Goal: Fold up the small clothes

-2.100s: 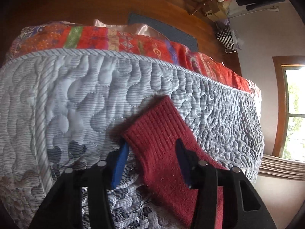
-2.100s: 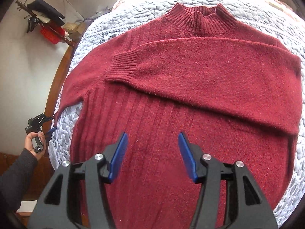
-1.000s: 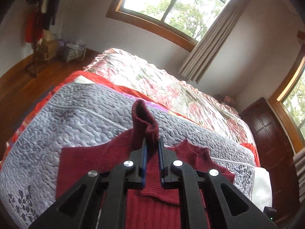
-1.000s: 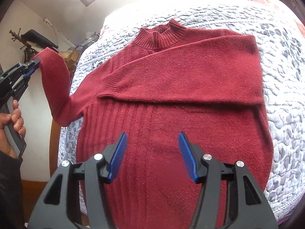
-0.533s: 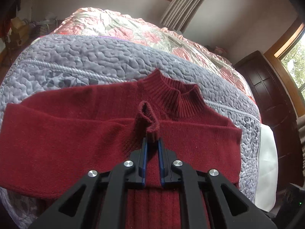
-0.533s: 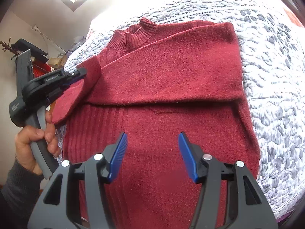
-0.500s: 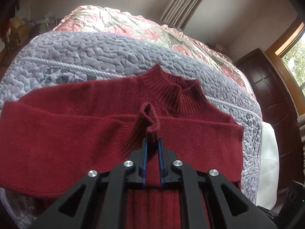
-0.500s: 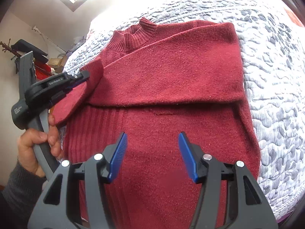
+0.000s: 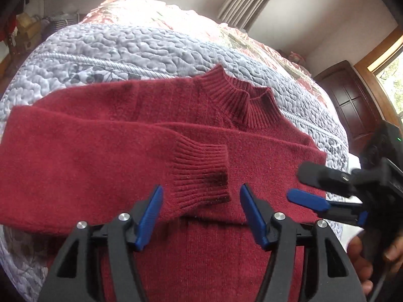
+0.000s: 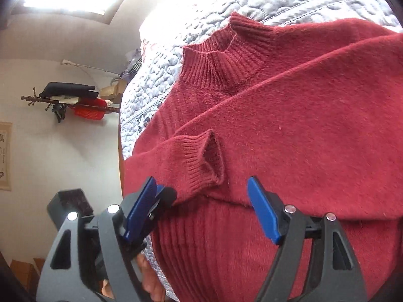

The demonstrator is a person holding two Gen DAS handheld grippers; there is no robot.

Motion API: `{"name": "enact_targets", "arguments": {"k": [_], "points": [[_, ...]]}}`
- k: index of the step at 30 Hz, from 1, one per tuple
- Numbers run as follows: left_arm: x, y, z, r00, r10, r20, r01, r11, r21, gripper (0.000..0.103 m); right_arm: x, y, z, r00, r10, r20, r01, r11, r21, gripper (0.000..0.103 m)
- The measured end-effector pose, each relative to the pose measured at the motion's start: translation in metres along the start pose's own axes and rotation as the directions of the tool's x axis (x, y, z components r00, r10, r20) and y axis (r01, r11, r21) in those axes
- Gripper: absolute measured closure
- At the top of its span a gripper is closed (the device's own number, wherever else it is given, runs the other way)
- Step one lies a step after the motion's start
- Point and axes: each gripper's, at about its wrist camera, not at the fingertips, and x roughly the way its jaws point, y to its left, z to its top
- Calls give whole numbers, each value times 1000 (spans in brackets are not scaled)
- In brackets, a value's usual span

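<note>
- The quilted grey bedcover (image 9: 131, 47) spreads over the bed and carries everything; a floral quilt (image 9: 141, 12) lies beyond it toward the window wall.
- The red sweater (image 9: 206, 246) lies flat on that bedcover, front up, ribbed collar (image 9: 241, 100) pointing away from the person, both sleeves folded across the chest.
- It looks like a soft, thick, fuzzy knit: light, limp, not fragile, likely to sag and stretch if lifted by 1 corner, and grippy enough not to slip from rubber pads.
- The upper sleeve (image 9: 83, 166) crosses from the left side, and its ribbed cuff (image 9: 201, 173) rests on the chest, gaping slightly open in the right wrist view.
- Best holds, I judge, are the doubled edges: hem corners, shoulder folds or the firmer ribbing, pinching through all layers so the folded sleeves do not slide apart.
- The left gripper (image 9: 200, 214) hovers just short of the cuff with its jaws spread wide, grasping nothing.
- The right gripper (image 10: 201, 209) hangs over the sweater's lower chest, jaws likewise released and empty, close beside the left one.
- No containers are in view, so nothing is held in any.
</note>
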Motion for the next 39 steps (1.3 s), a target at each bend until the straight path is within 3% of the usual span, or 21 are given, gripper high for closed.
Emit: {"name": "enact_targets", "arguments": {"k": [10, 17, 23, 27, 30, 34, 37, 39], "points": [[-66, 69, -19, 995, 45, -90, -63, 977, -202, 26, 66, 7, 10, 996, -38, -76, 35, 998, -47, 28], [-105, 123, -34, 993, 76, -89, -103, 930, -352, 26, 86, 16, 5, 999, 7, -35, -9, 998, -61, 26], [-121, 146, -40, 991, 110, -83, -133, 919, -372, 26, 90, 24, 6, 999, -20, -41, 17, 997, -76, 58], [-131, 159, -42, 990, 117, -76, -138, 908, -397, 26, 90, 33, 5, 998, -26, -55, 21, 996, -91, 90], [-141, 165, -47, 989, 132, -73, -150, 904, -400, 26, 90, 43, 6, 998, -25, -62, 18, 994, -107, 89], [-148, 174, -59, 983, 159, -93, -184, 891, -414, 26, 95, 51, 14, 997, 2, -74, -10, 995, -101, 79], [-148, 180, -70, 980, 162, -118, -197, 879, -434, 26, 99, 55, 18, 997, 1, -76, -9, 994, -104, 81], [-147, 182, -75, 978, 163, -134, -206, 876, -437, 26, 97, 58, 21, 997, -7, -71, -2, 993, -116, 90]]}}
